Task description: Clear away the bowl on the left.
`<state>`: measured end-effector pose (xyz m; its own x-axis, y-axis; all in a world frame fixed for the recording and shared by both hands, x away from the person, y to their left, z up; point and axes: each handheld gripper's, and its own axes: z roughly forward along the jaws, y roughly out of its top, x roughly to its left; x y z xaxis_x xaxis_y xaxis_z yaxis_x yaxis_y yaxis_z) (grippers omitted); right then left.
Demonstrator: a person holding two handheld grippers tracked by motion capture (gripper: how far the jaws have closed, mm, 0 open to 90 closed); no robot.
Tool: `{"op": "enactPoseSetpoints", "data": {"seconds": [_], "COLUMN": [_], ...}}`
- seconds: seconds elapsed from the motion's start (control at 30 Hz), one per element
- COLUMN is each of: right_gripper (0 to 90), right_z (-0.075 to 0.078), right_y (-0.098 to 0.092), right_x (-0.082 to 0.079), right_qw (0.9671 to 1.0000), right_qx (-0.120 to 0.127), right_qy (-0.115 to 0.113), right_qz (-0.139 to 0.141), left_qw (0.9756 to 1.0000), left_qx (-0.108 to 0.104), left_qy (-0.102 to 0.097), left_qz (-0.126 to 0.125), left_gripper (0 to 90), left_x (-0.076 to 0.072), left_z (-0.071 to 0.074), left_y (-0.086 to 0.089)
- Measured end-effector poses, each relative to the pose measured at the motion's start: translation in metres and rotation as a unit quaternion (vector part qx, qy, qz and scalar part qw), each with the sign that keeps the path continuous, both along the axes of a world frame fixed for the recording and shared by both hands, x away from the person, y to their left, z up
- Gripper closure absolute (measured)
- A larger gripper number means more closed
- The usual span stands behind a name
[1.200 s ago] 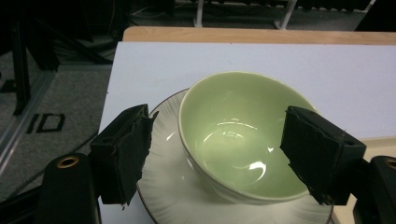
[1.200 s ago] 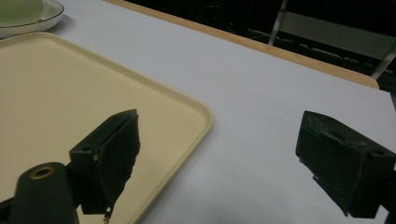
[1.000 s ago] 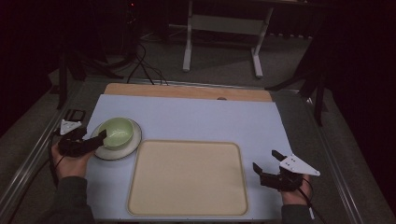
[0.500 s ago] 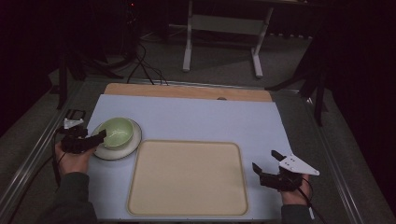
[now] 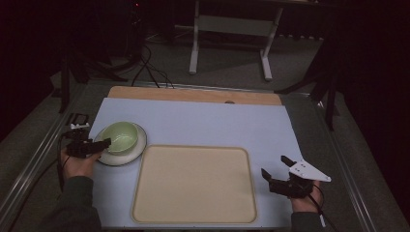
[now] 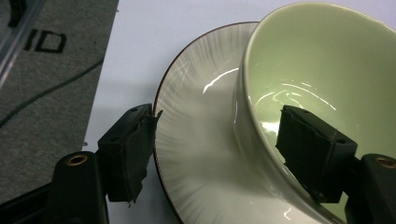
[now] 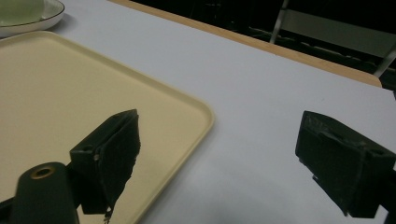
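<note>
**Left gripper straddles the wall of the green bowl**

The pale green glazed ceramic bowl (image 5: 120, 137) stands on a round white ceramic plate with a thin dark rim (image 5: 137, 147). Both are on the light blue table mat (image 5: 208, 123), at about 9 o'clock from the middle of the mat, and just beside the upper left corner of the flat beige plastic tray with rounded corners (image 5: 193, 183), at about 10 o'clock from the tray's centre. The plate seems not to touch the tray.

The left gripper (image 5: 99, 145) comes to the bowl from its 8 o'clock side. In the left gripper view one black jaw is inside the bowl (image 6: 303, 74), close against the inner wall, and the other jaw is outside, at the edge of the plate (image 6: 196, 140). Between this outer jaw and the bowl's wall there is a clear gap, so the jaws are released and grasp nothing, although the wall is between them. They have just been closing a little.

The right gripper (image 5: 274, 167) hovers low over the mat at about 3 o'clock from the tray, just beside its right edge. In the right gripper view its jaws are wide apart and nothing is between them; the corner of the tray (image 7: 70, 107) lies under the left jaw.

Behind the mat a strip of wooden tabletop (image 5: 193, 94) shows at 12 o'clock.
</note>
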<state>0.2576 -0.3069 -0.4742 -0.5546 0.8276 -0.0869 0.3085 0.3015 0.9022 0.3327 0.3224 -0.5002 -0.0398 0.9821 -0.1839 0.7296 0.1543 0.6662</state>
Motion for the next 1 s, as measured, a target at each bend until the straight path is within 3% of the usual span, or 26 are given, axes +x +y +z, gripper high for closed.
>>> {"op": "enactPoseSetpoints", "data": {"seconds": [0.3, 0.57, 0.7, 0.73, 1.0], "right_gripper": [13.3, 13.3, 13.4, 13.4, 13.5], "right_z": [0.000, 0.000, 0.000, 0.000, 0.000], "right_y": [0.000, 0.000, 0.000, 0.000, 0.000], "right_x": [0.000, 0.000, 0.000, 0.000, 0.000], "right_qw": [1.0000, 1.0000, 1.0000, 1.0000, 1.0000], "right_qx": [0.000, 0.001, 0.001, 0.001, 0.002], "right_qy": [0.000, 0.001, 0.001, 0.001, 0.002], "right_qz": [0.002, 0.003, 0.004, 0.004, 0.005], "left_qw": [0.9997, 0.9977, 0.9975, 0.9971, 0.9965], "left_qx": [-0.019, -0.059, -0.057, -0.052, -0.062], "left_qy": [0.015, 0.030, 0.040, 0.054, 0.056], "left_qz": [-0.007, -0.012, -0.009, -0.007, 0.004], "left_gripper": [39.8, 54.4, 62.5, 62.5, 71.2], "left_x": [0.005, 0.008, 0.010, 0.011, 0.011], "left_z": [-0.004, -0.007, -0.007, -0.010, -0.009], "left_y": [-0.001, -0.001, -0.003, -0.004, -0.003]}}
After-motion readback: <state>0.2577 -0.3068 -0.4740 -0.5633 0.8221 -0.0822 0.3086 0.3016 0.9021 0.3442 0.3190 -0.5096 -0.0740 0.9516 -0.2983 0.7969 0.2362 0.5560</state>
